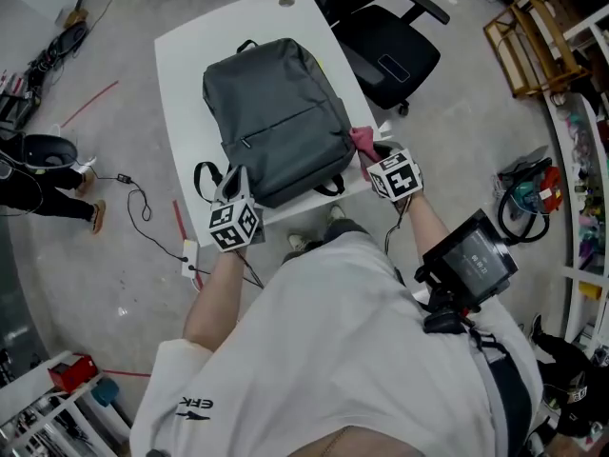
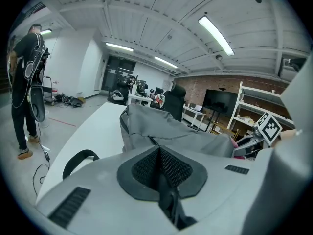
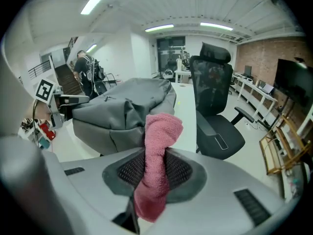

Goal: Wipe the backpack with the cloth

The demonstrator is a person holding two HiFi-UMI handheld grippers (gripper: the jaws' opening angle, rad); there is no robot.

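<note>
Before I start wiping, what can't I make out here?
Whether the cloth touches the backpack: in the head view the marker cube of the right gripper covers that spot; in the right gripper view the cloth itself blocks it.
Backpack's underside: flat against the table, every view.
Dirt on the backpack: too small, head view.
Whether the left gripper touches the backpack: its body hides the gap, left gripper view.

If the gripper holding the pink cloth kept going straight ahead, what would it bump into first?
Most likely the gray backpack: the right gripper, shut on the cloth, points at its near side.
</note>
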